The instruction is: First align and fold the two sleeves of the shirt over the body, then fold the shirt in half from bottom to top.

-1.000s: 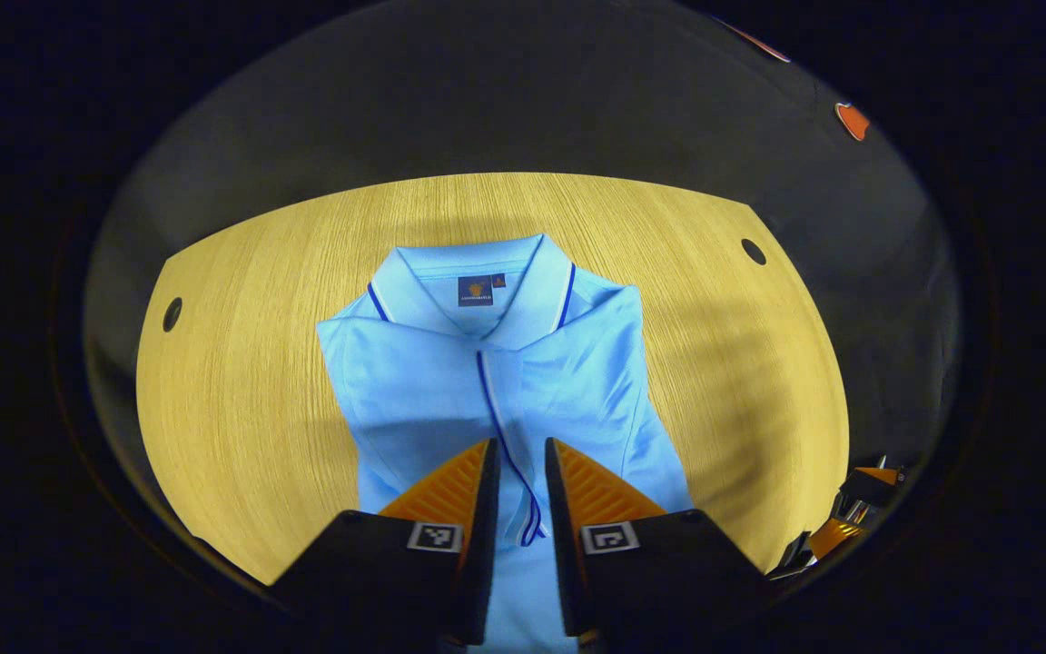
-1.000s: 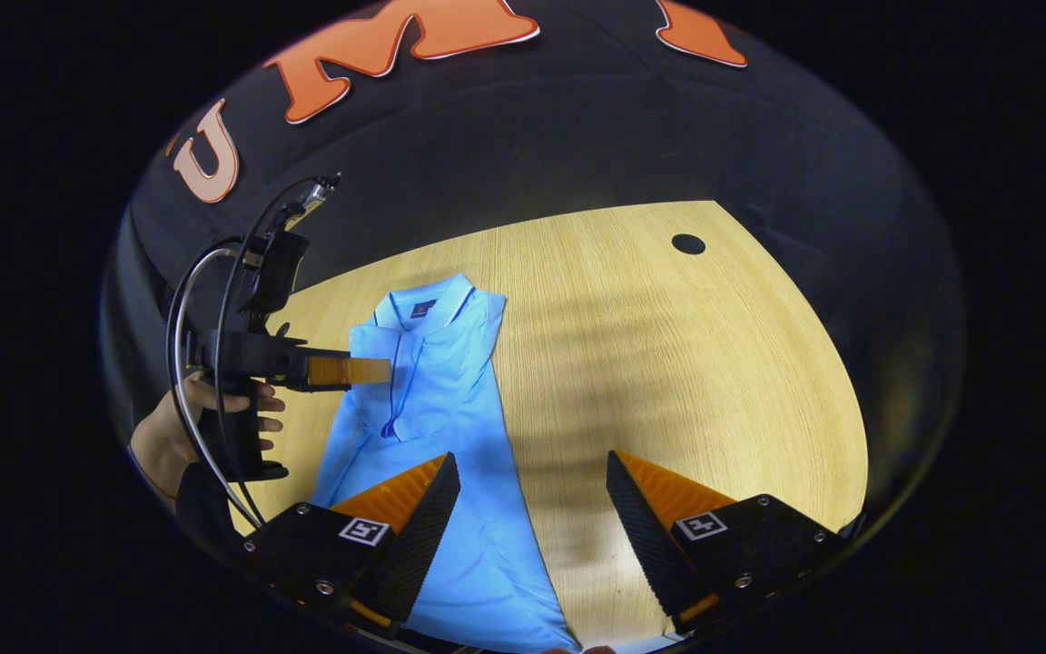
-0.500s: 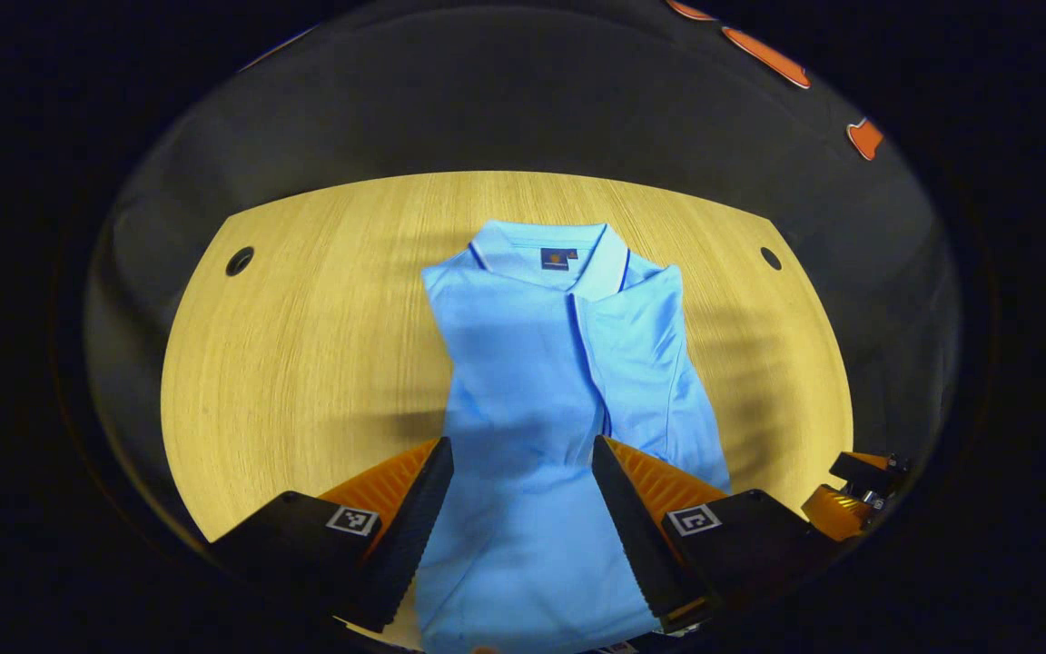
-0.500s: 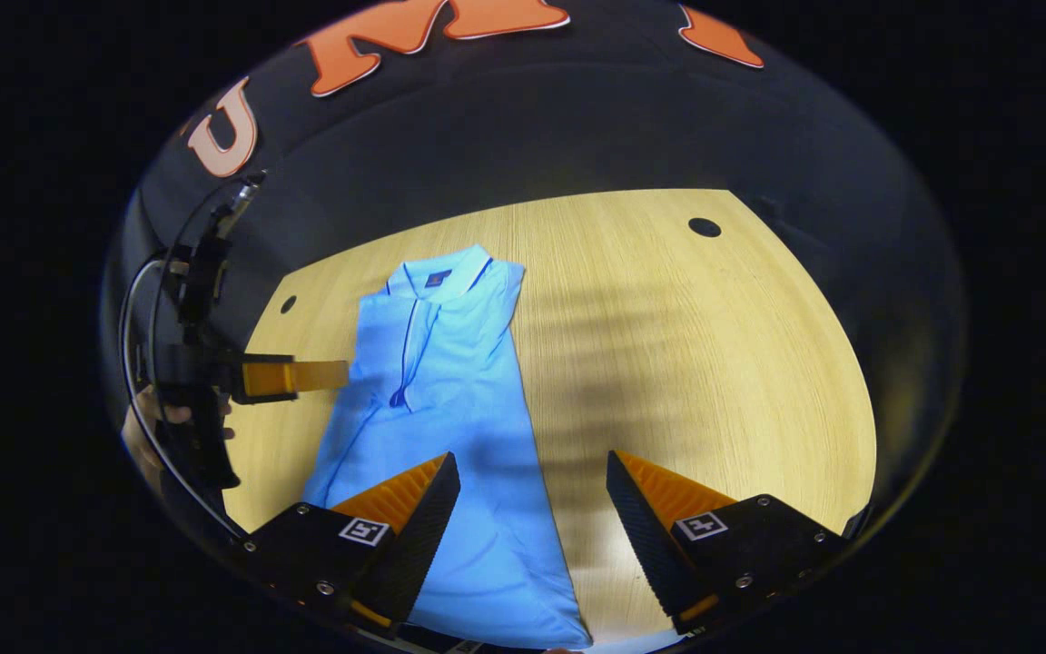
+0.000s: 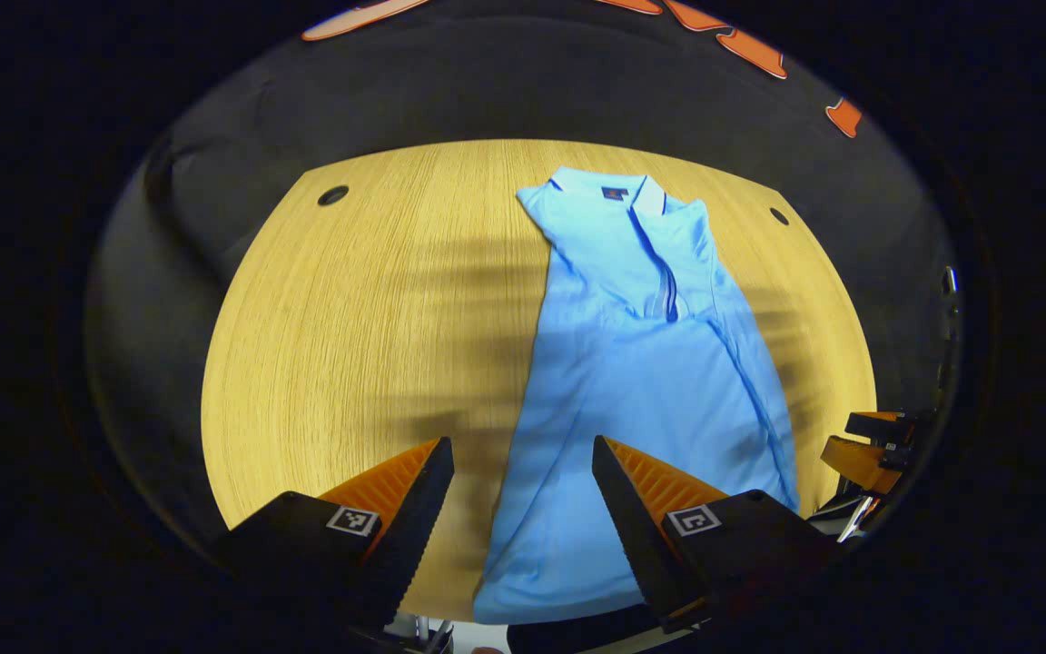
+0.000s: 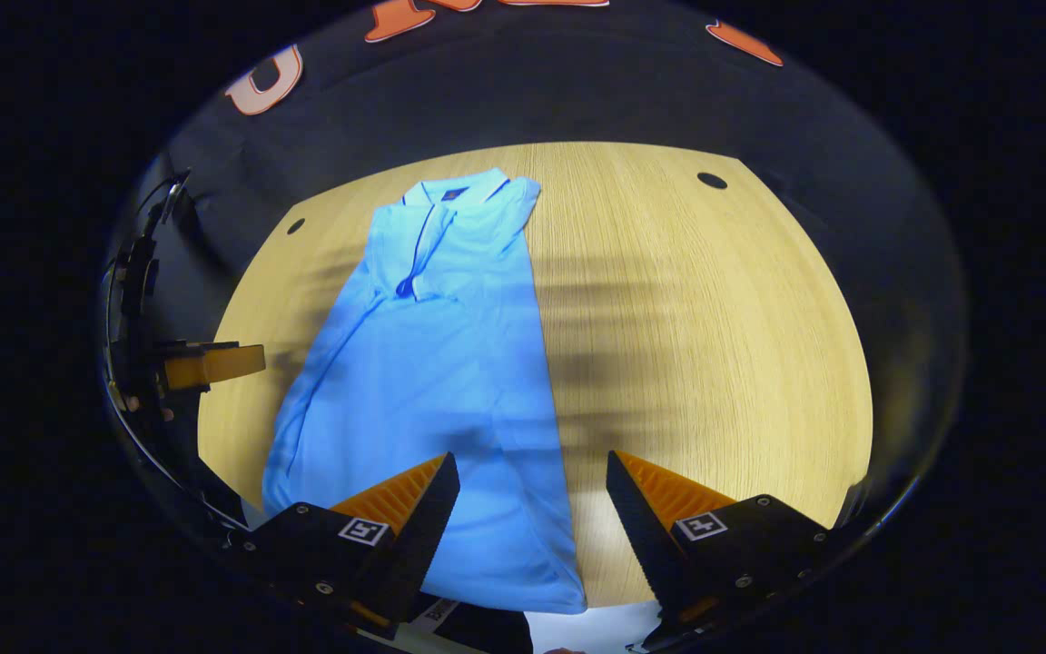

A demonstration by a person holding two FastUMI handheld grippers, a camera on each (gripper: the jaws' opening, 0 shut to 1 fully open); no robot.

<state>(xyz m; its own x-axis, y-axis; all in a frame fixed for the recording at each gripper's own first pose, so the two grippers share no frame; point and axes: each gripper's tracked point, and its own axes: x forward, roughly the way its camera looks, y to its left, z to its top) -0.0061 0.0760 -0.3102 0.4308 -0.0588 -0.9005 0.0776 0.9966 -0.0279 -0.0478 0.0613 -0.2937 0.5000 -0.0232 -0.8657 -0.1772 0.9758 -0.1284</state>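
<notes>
A light blue polo shirt lies flat on the wooden table, collar at the far end, both sleeves folded in over the body, hem at the near edge. In the left gripper view my left gripper is open above the shirt's lower left edge, holding nothing. The same shirt lies lengthwise in the right gripper view, where my right gripper is open over its lower right edge, also holding nothing. The left gripper appears beyond the shirt's left side, and the right gripper at the right rim.
The table has small round holes near its far corners. Black cloth wall surrounds the table. Bare wood lies to the left of the shirt in the left gripper view and to its right in the right gripper view.
My left gripper opened wide and pulled back toward the near edge, off the shirt's chest. Both grippers drew back and rose, so the whole shirt and its hem came into view.
</notes>
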